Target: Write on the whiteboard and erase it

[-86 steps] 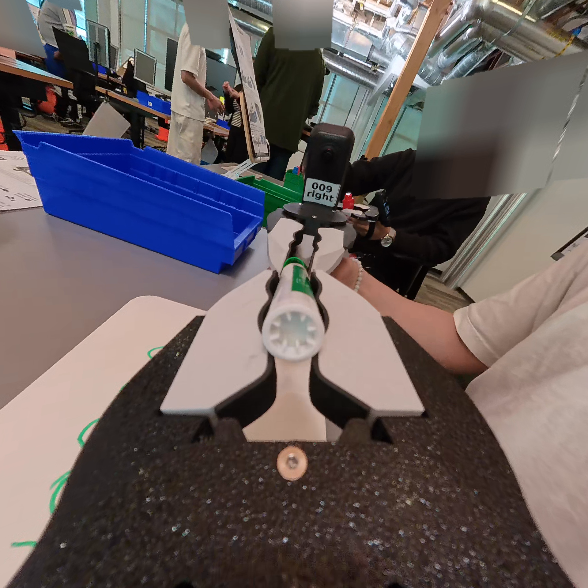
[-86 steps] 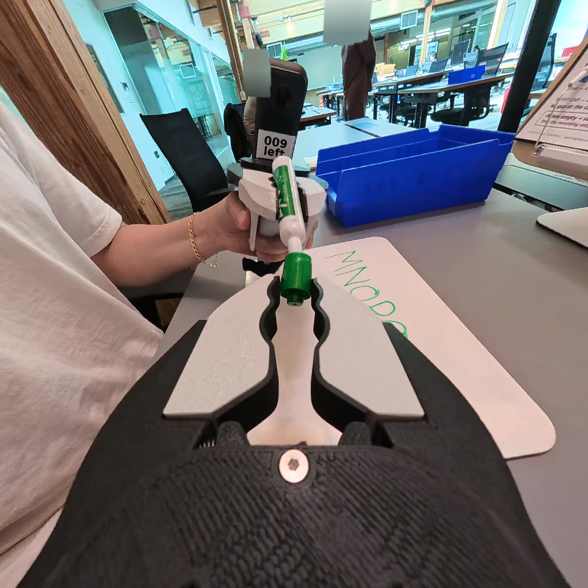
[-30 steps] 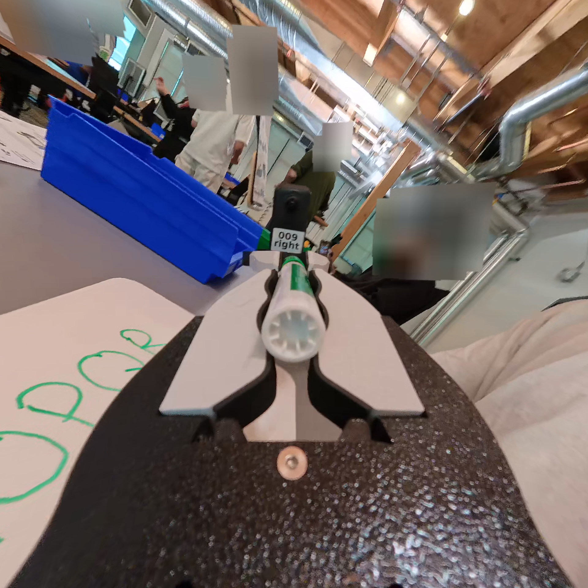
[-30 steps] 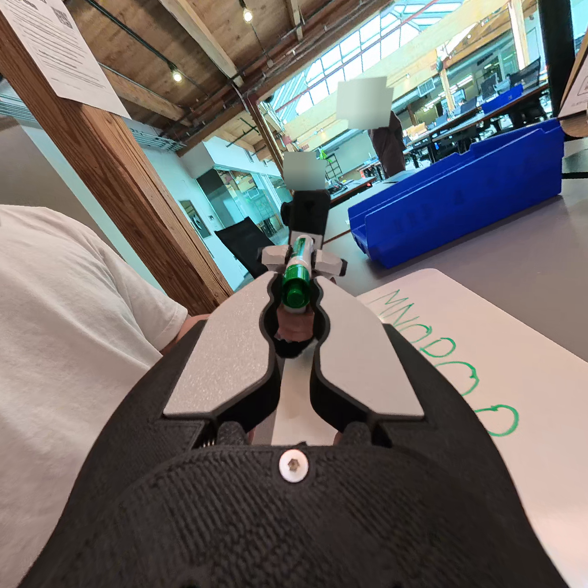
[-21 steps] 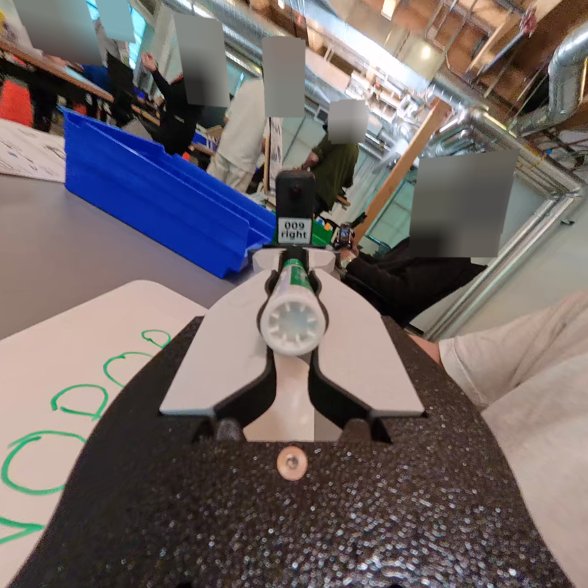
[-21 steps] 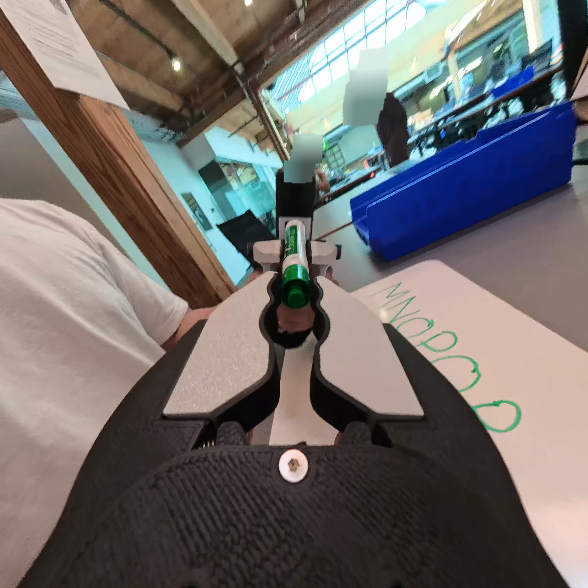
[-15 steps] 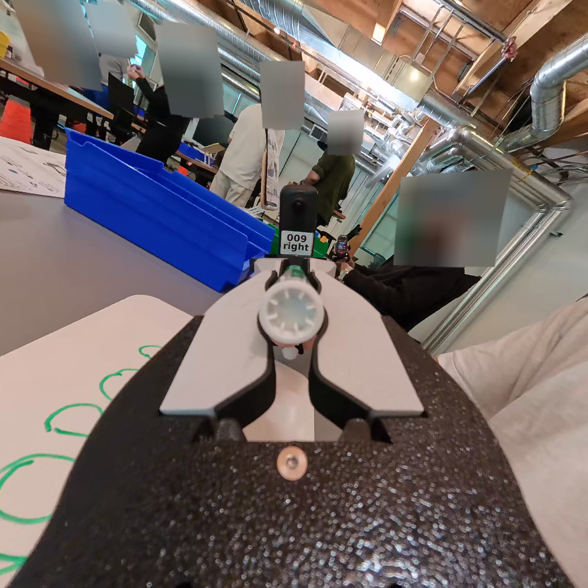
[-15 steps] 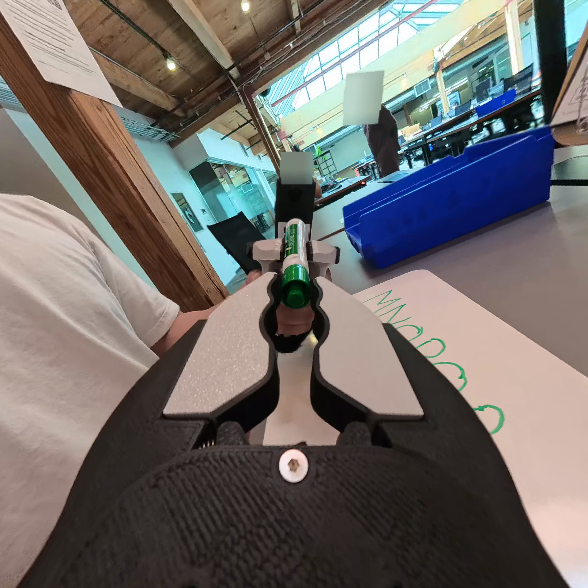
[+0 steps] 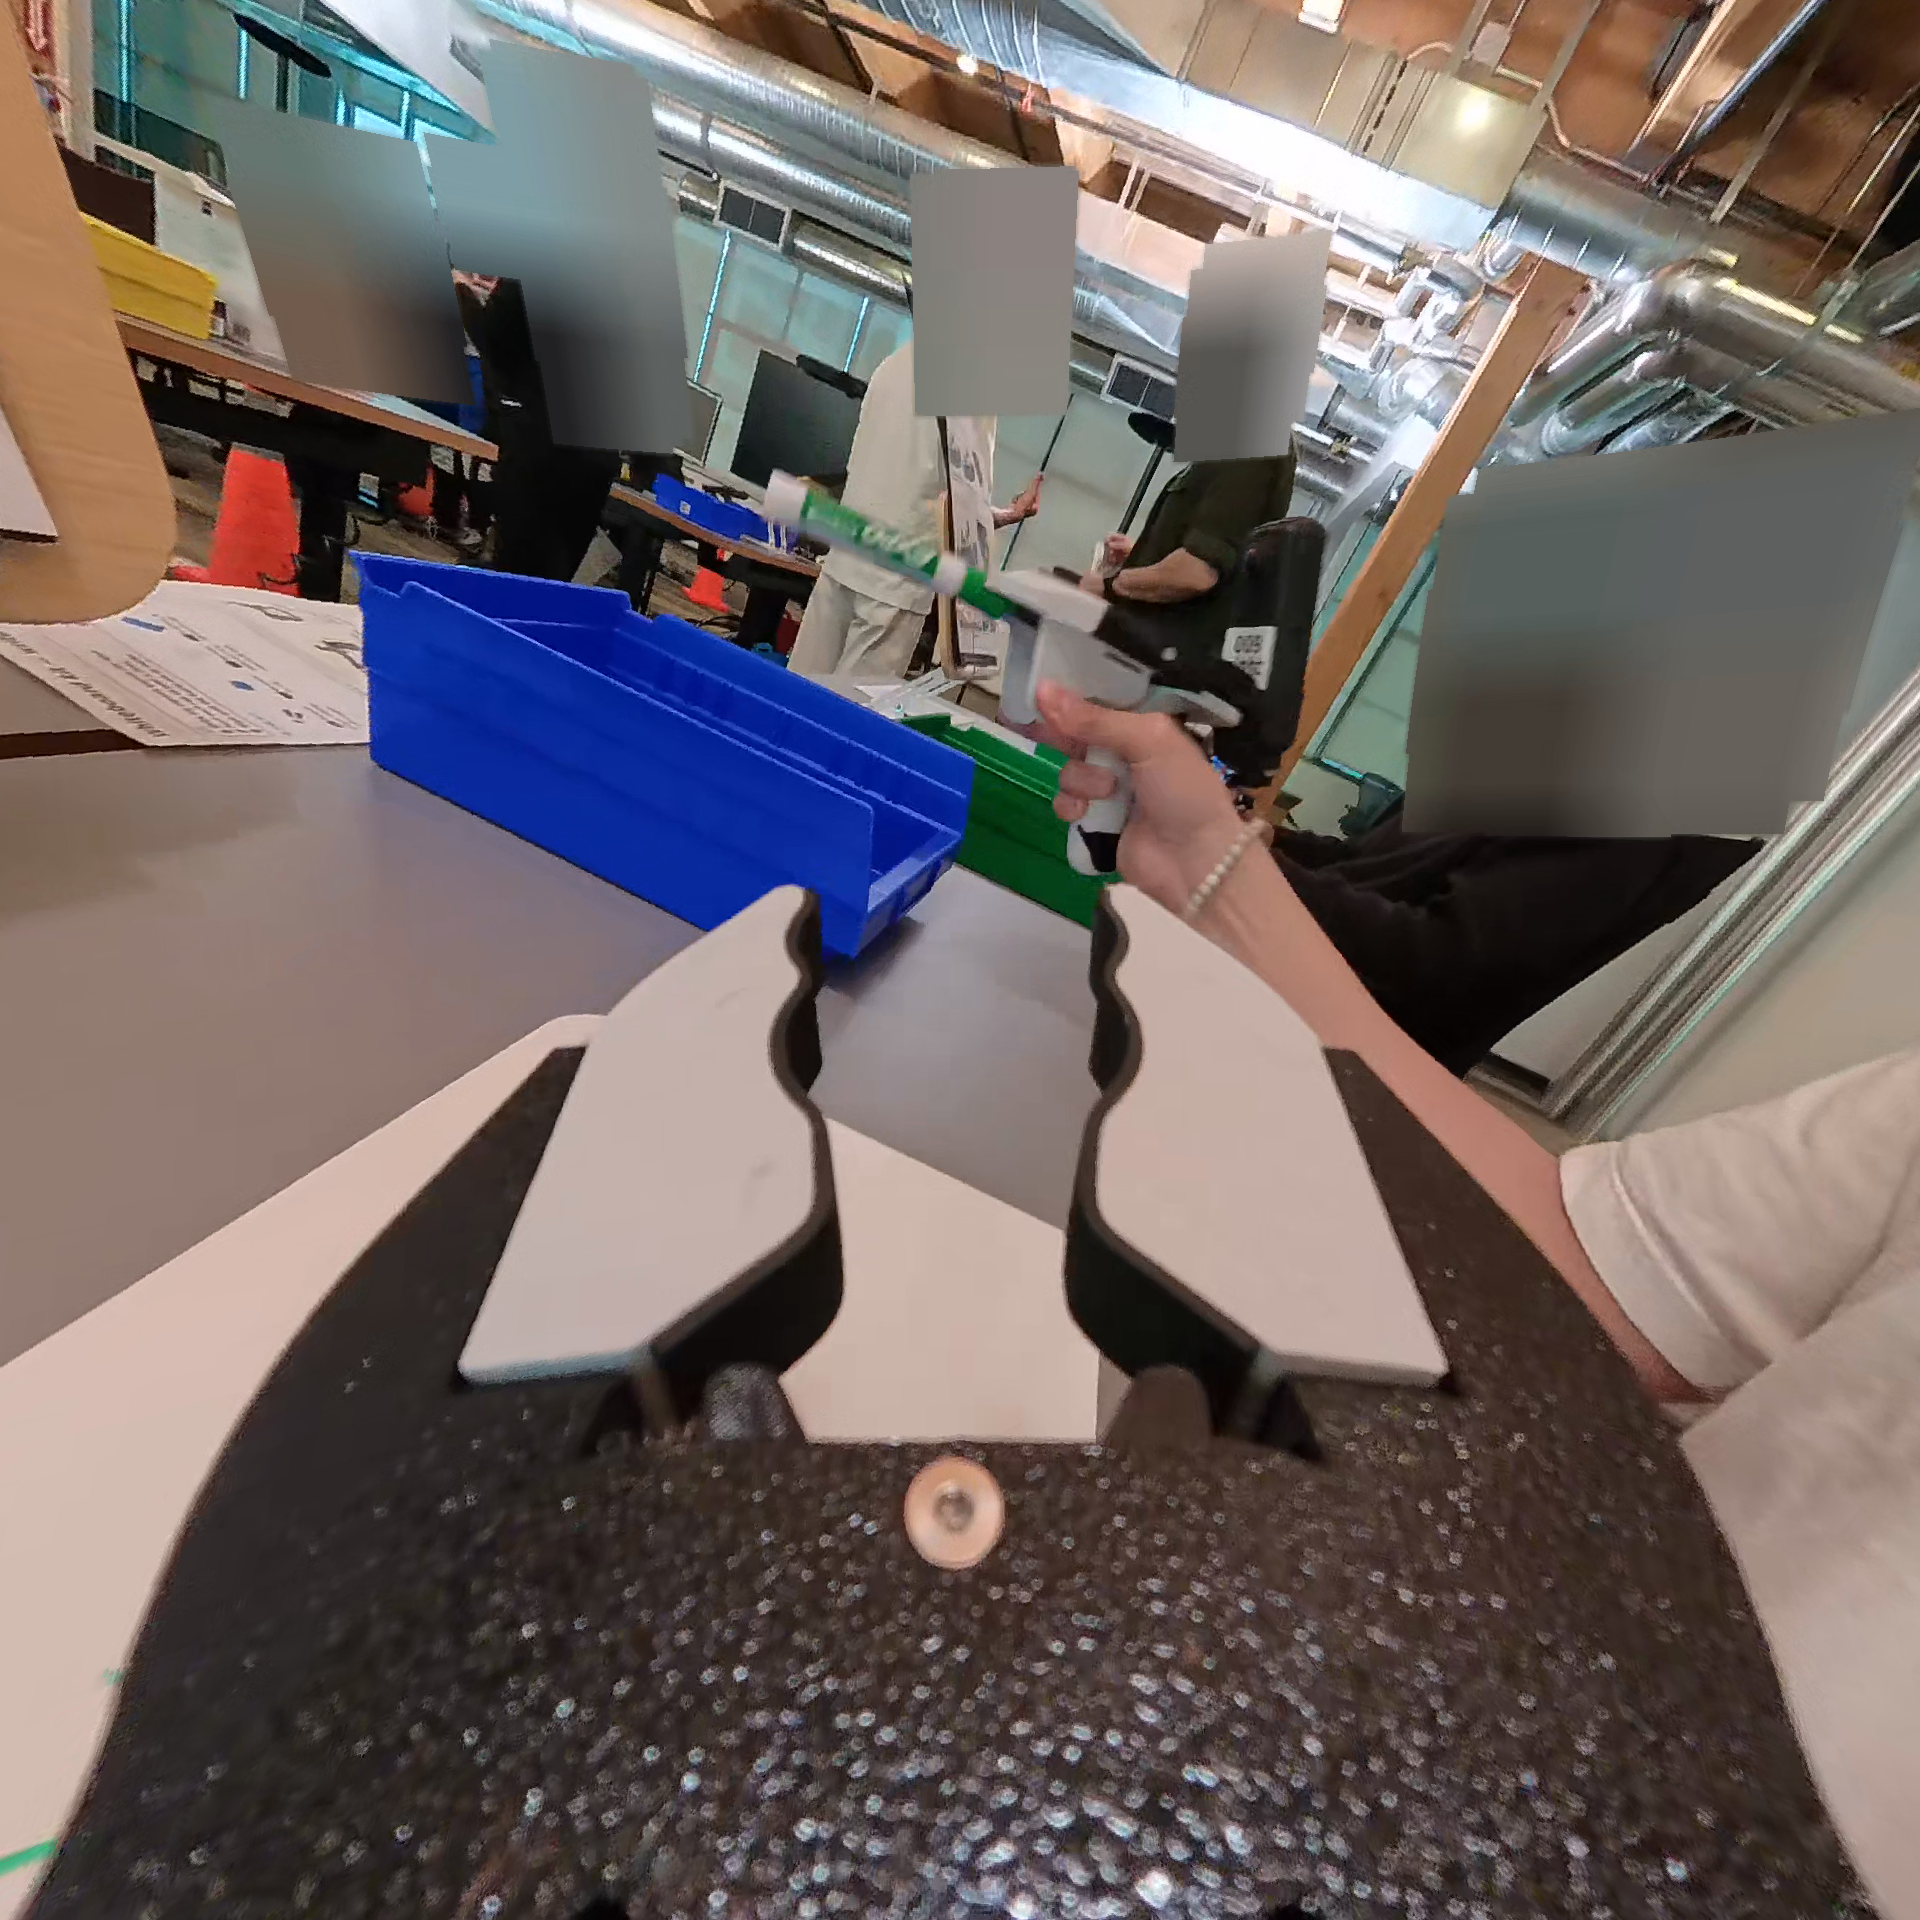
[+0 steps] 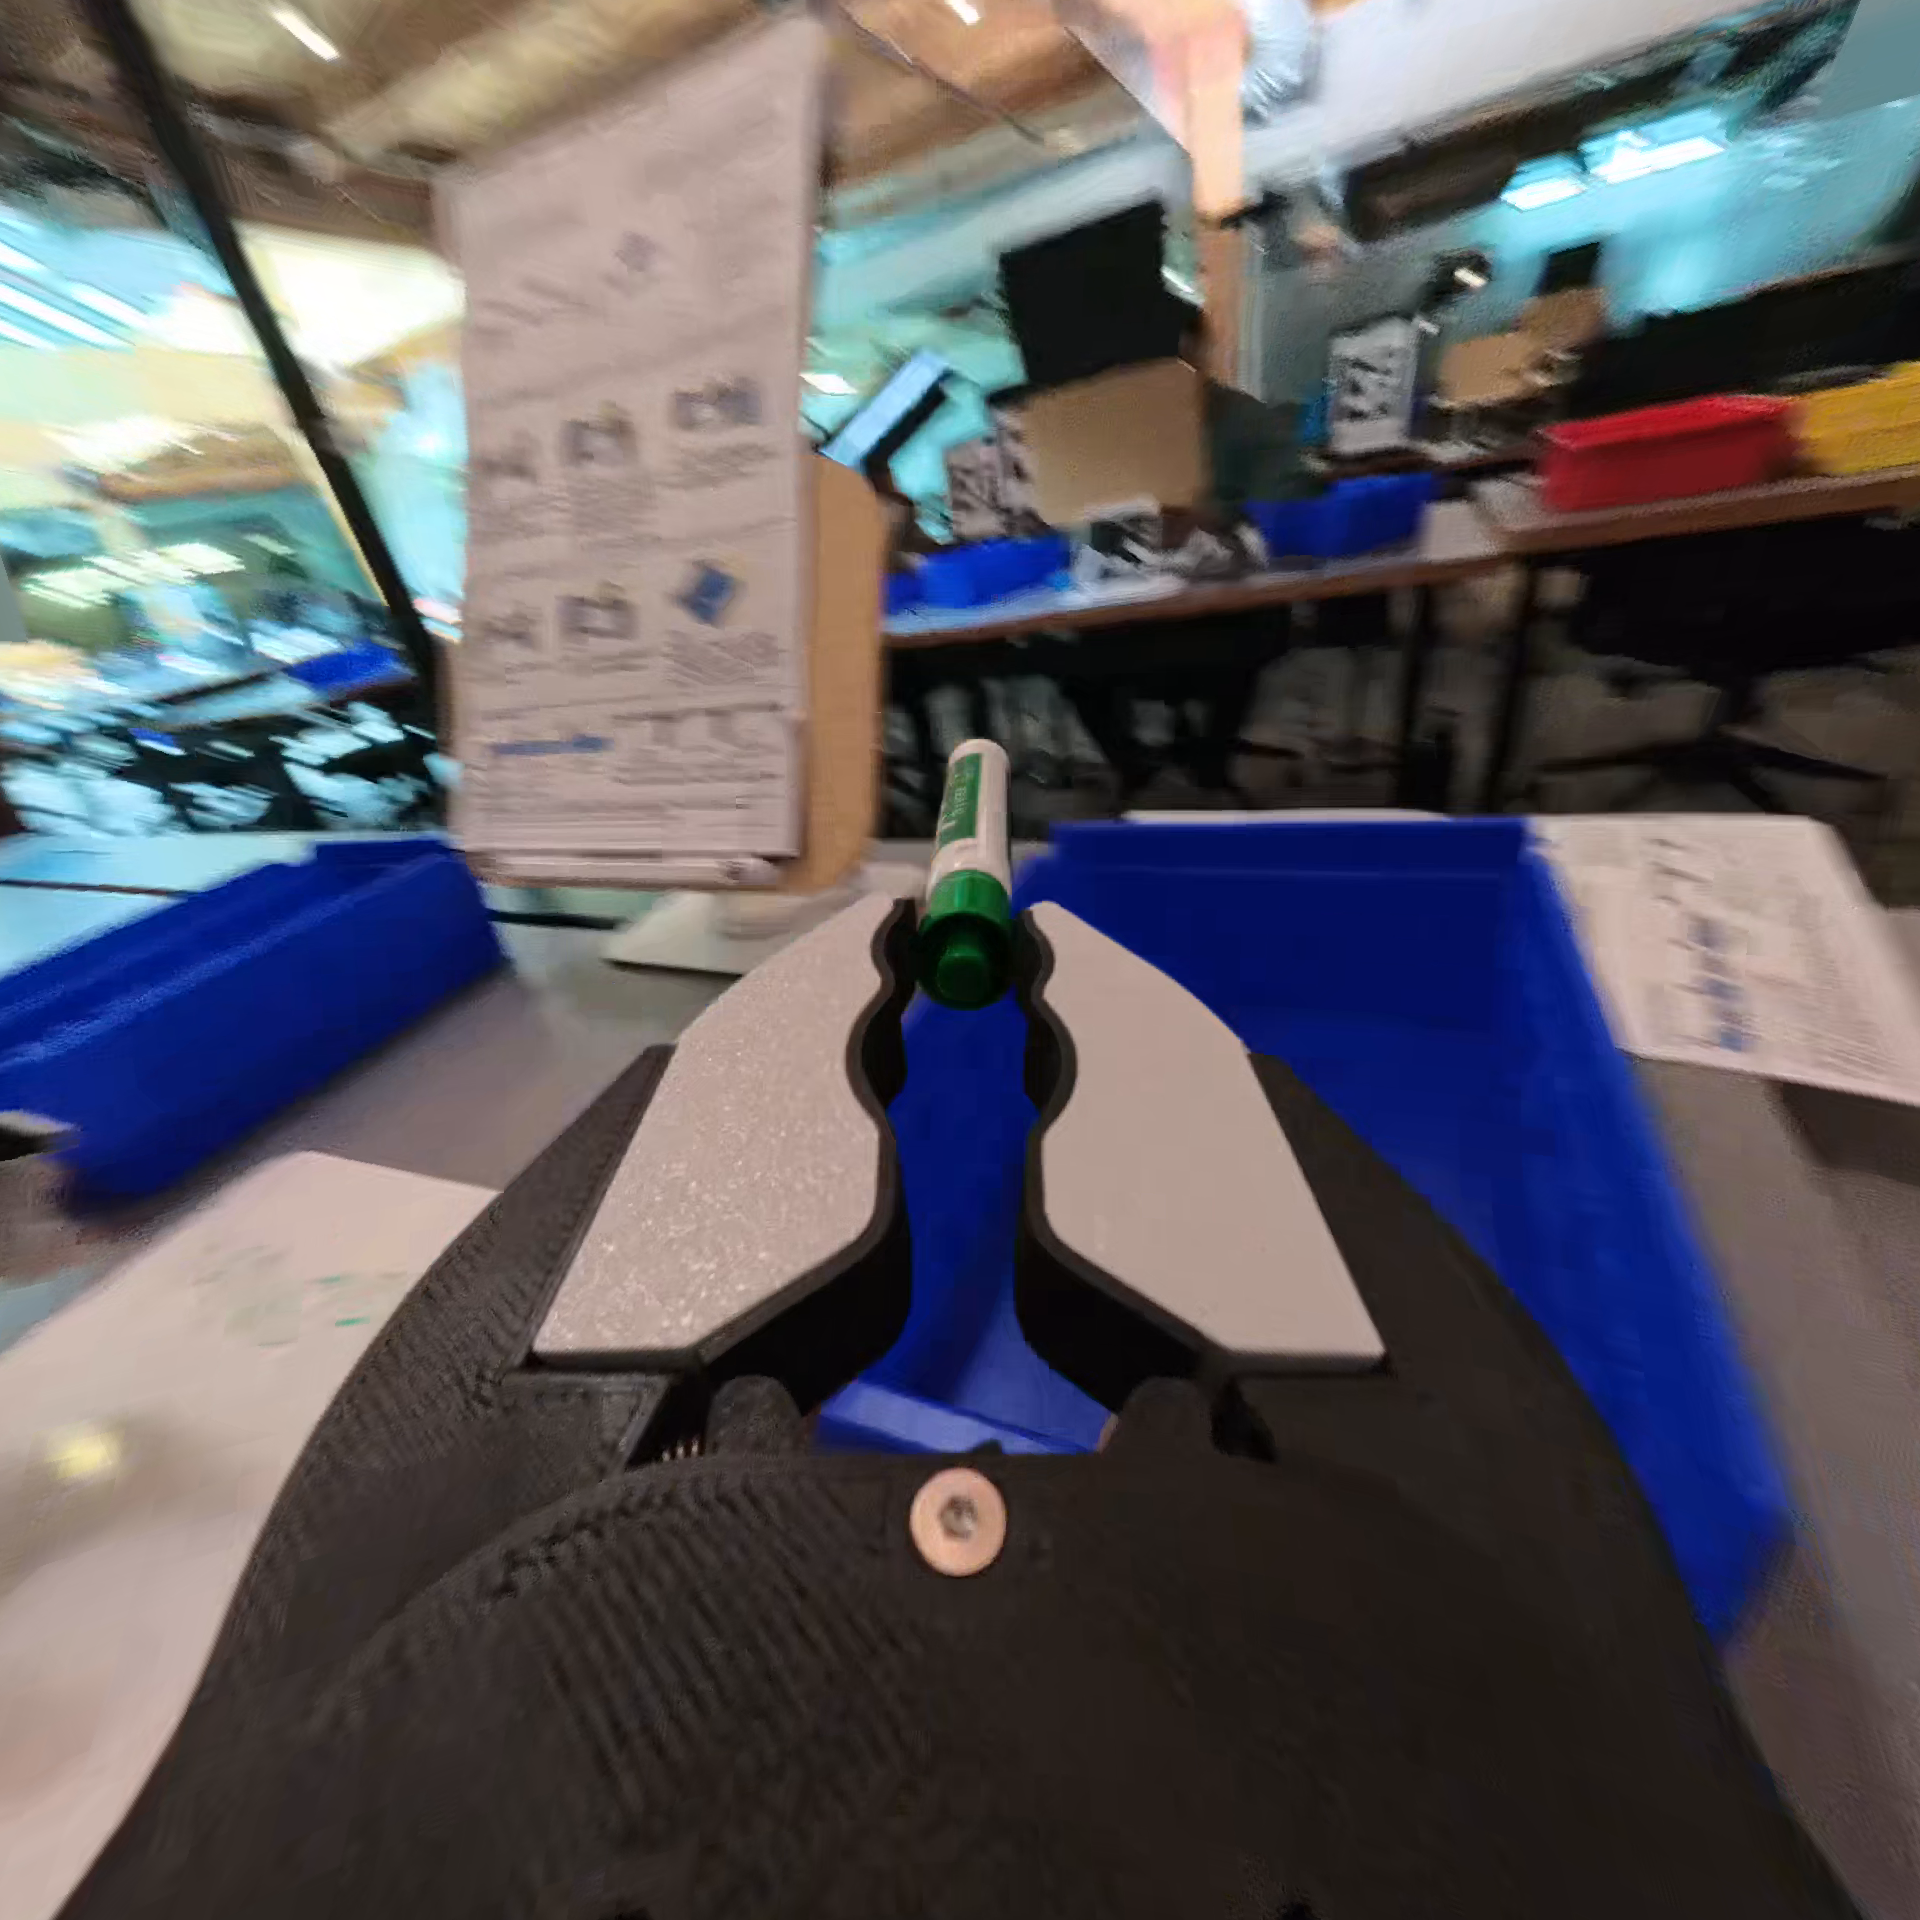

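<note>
The left gripper [image 9: 951, 1023] hangs over the near corner of the whiteboard [image 9: 249, 1288], its fingers spread wide with nothing between them; through the gap show the board's rounded edge and bare grey table [image 9: 260, 956] beyond; that stretch of table runs clear up to a blue bin [image 9: 644, 738], which lies slantwise ahead with a green bin [image 9: 1013, 821] just behind its right end; papers [image 9: 197, 665] lie at the far left. The right gripper [image 10: 961, 940] pinches the marker [image 10: 964, 862] by its green cap, the fingertips closed on the cap and the barrel standing out forward and slightly up; from the left wrist view the same gripper [image 9: 1003, 605] is held high in a hand [image 9: 1138, 800], well above the table and right of the blue bin, the marker [image 9: 873, 542] slanting up to the left. From the right wrist view the marker sits over the open mouth of a blue bin [image 10: 1558, 1039], whose right wall runs close along the gripper's side; another blue bin [image 10: 239, 997] lies off to the left with open table between them; a stand with a printed sheet [image 10: 634, 520] rises behind; the whiteboard [image 10: 187, 1382] lies low at the left, its green marks faint and blurred. The marker has a white barrel with a green label band and a green cap; the cap is on.
</note>
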{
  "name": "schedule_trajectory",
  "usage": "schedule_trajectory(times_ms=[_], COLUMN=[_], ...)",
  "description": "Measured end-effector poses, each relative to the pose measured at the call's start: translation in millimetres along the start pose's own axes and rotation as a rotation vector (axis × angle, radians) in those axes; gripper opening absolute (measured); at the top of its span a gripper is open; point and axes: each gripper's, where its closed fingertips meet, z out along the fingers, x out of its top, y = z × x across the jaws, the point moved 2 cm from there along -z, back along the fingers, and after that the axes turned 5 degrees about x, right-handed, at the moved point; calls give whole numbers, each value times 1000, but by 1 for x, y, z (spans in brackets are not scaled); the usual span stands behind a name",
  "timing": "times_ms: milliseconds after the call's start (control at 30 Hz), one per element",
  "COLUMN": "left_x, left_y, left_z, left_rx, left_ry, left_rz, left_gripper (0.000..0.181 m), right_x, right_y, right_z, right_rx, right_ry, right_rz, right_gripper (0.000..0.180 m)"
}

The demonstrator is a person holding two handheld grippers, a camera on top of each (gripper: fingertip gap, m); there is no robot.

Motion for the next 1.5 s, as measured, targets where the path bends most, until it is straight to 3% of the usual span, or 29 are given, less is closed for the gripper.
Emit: schedule_trajectory(times_ms=[67,167,333,533,767,867,1000,1067,1167,1400,1500], left_x=[2,3,2,1,24,59,90,95,94,55,46], left_y=[-1,-4,-4,-16,-39,-68,-136,-174,-228,-307,-321], left_z=[-3,-7,-20,-50,-90,-130,-213,-243,-256,-262,-263], left_rx=[-9,-24,6,103,273,505,948,1079,1106,1124,1142], left_ry=[28,40,6,-29,-40,-59,-351,-529,-701,-1093,-1126], left_rz=[-28,-63,-27,21,123,179,174,123,27,-290,-334], left_gripper=[45,41,38,38,39,39,43,49,48,59,58], right_x=[-13,-37,-72,-98,-124,-140,-141,-135,-131,-113,-102], right_y=[31,55,70,70,66,59,52,47,45,39,28], right_z=[10,40,80,93,90,89,90,93,95,71,56], right_rx=[-147,-206,-237,-209,-161,-79,-24,9,19,-23,-18], right_ry=[-119,-280,-489,-574,-718,-828,-855,-824,-821,-829,-787], right_rz=[-60,-77,-126,-80,-46,7,-20,-35,-62,-142,-127], right_gripper=[20,20,21,20,20,20,21,27,54,75,85])
